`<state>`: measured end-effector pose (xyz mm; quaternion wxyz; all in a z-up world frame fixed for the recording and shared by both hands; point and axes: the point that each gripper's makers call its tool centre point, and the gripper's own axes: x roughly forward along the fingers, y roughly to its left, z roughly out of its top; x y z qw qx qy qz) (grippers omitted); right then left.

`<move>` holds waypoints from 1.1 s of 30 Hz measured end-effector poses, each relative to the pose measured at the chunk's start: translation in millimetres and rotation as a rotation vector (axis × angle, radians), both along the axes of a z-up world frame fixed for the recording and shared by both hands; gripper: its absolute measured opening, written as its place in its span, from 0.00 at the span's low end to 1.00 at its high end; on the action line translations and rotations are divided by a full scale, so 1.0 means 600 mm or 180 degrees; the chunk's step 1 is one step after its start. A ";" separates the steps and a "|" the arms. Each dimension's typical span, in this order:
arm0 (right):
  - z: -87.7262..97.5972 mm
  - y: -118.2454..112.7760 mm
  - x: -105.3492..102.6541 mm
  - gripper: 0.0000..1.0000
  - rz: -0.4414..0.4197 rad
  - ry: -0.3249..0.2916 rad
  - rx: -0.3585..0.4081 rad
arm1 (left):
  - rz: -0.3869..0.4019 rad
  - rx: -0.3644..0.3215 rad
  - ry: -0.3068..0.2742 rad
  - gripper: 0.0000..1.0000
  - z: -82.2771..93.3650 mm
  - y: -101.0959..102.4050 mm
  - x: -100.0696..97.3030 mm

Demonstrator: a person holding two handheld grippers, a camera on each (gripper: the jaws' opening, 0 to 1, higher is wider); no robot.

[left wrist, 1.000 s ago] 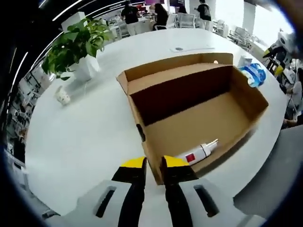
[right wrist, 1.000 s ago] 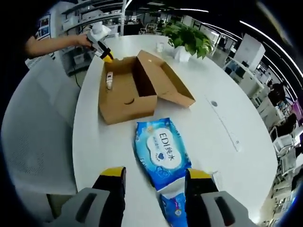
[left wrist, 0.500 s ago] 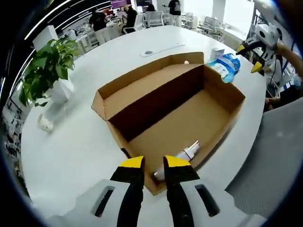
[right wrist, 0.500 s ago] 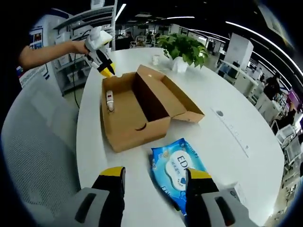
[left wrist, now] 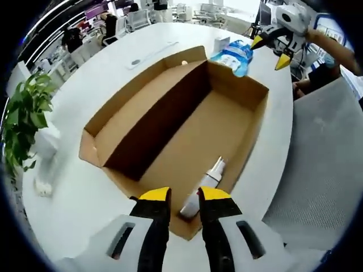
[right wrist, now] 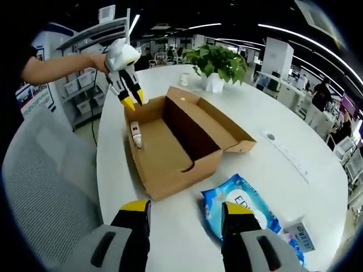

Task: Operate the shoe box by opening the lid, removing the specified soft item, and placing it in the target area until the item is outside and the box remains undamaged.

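Note:
The open cardboard shoe box (left wrist: 227,122) lies on the white table (left wrist: 74,181), its lid folded back flat. A white tube with a red label (left wrist: 207,182) rests on the box floor against the near wall. My left gripper (left wrist: 184,197) hovers just over that near end, jaws a little apart with nothing between them. From the right gripper view the box (right wrist: 170,164) sits ahead, the tube (right wrist: 136,134) in its far end and the left gripper (right wrist: 132,102) above it. A blue wipes pack (right wrist: 241,209) lies on the table beside my right gripper (right wrist: 185,218), which is open and holds nothing.
A potted plant (right wrist: 218,56) and a small white object (right wrist: 184,76) stand on the table beyond the box. A small white carton (right wrist: 299,237) lies past the wipes pack. Grey chair backs (left wrist: 323,170) line the table's edge. The right gripper (left wrist: 269,51) is held past the box.
The left view has swung so the box runs lengthwise ahead, tube still in place. The right gripper has drawn back from the wipes pack, which stays on the table.

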<state>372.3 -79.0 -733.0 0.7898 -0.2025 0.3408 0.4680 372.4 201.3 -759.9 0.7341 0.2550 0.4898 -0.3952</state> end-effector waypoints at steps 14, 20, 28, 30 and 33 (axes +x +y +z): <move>-0.009 0.021 -0.023 0.49 -0.0109 0.0055 0.0123 | -0.0904 0.0116 0.0389 0.26 -0.038 -0.031 -0.008; -0.007 0.026 -0.024 0.49 -0.0157 0.0061 0.0198 | -0.1173 0.0154 0.0597 0.30 -0.053 -0.034 -0.012; -0.011 0.025 -0.027 0.49 -0.0187 0.0081 0.0232 | -0.1473 0.0158 0.0824 0.32 -0.070 -0.035 -0.011; -0.011 0.024 -0.027 0.49 -0.0195 0.0089 0.0237 | -0.1612 0.0198 0.0894 0.33 -0.076 -0.033 -0.016; -0.012 0.023 -0.026 0.49 -0.0220 0.0102 0.0261 | -0.1661 0.0191 0.0961 0.35 -0.083 -0.038 -0.020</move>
